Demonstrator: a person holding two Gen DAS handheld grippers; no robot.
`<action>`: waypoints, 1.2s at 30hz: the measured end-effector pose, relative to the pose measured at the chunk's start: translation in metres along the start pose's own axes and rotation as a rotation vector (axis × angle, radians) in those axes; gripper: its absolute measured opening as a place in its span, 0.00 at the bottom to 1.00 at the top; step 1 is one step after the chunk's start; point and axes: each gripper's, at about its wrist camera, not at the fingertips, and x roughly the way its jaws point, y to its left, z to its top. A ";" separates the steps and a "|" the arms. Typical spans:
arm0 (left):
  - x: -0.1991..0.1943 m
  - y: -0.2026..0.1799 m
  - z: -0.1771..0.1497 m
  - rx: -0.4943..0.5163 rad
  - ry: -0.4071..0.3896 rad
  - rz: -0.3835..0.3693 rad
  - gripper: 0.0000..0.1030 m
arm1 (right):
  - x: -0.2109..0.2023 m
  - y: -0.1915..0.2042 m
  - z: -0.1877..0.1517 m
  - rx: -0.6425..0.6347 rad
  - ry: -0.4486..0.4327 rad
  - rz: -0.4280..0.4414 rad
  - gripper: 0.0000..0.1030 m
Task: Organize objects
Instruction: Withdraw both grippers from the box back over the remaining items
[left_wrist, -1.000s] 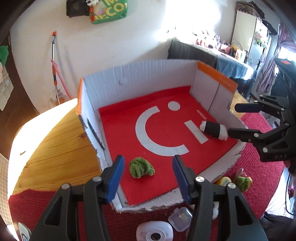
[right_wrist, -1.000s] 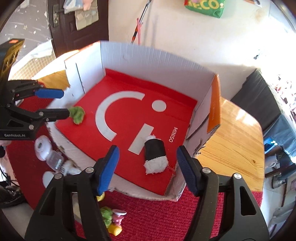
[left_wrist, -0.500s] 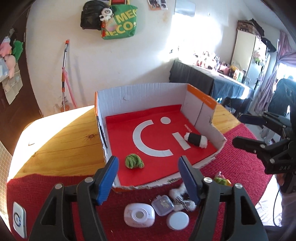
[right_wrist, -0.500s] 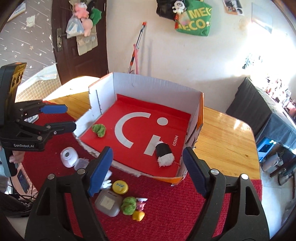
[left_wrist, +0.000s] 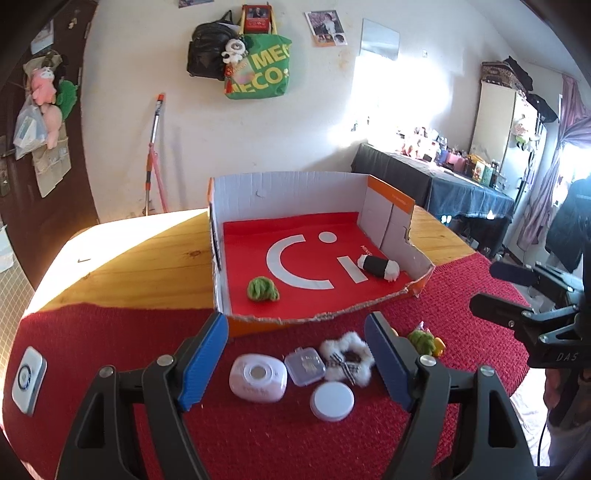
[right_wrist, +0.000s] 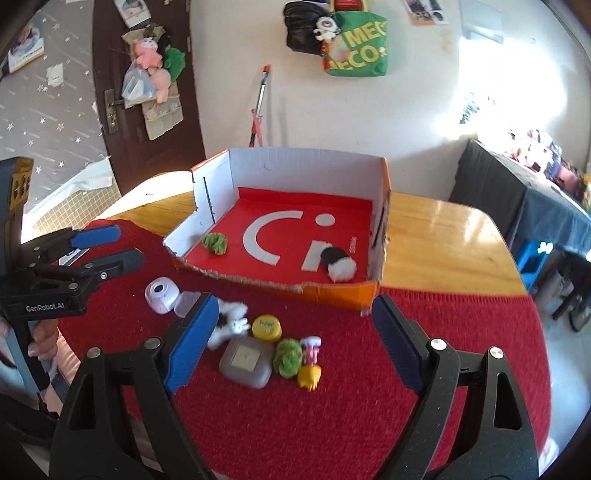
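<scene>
Both grippers, left (left_wrist: 295, 354) and right (right_wrist: 291, 343), are empty, their jaws opening wide. Most toys wait in front of the box (left_wrist: 317, 192) on the red mat (left_wrist: 258, 435): a white pod (left_wrist: 258, 376), clear case (left_wrist: 304, 365), round lid (left_wrist: 331, 400), fluffy ring (left_wrist: 347, 360). Inside the box lie only two, a green ball (left_wrist: 262, 289) and a black roll (left_wrist: 378, 266). Much is left to do.

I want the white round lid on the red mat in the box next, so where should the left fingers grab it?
The white round lid lies flat and apart from its neighbours. Come from above with the opening left gripper, fingers across its rim at the widest part; the low disc offers no other hold.
</scene>
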 end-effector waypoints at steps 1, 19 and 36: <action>-0.002 -0.001 -0.004 -0.003 -0.005 0.005 0.76 | -0.001 0.001 -0.003 0.008 -0.006 -0.004 0.83; 0.000 -0.015 -0.071 -0.050 0.002 0.072 0.85 | 0.010 0.013 -0.070 0.098 -0.071 -0.100 0.90; 0.023 -0.016 -0.095 -0.069 0.064 0.087 0.89 | 0.040 0.004 -0.097 0.154 0.005 -0.132 0.90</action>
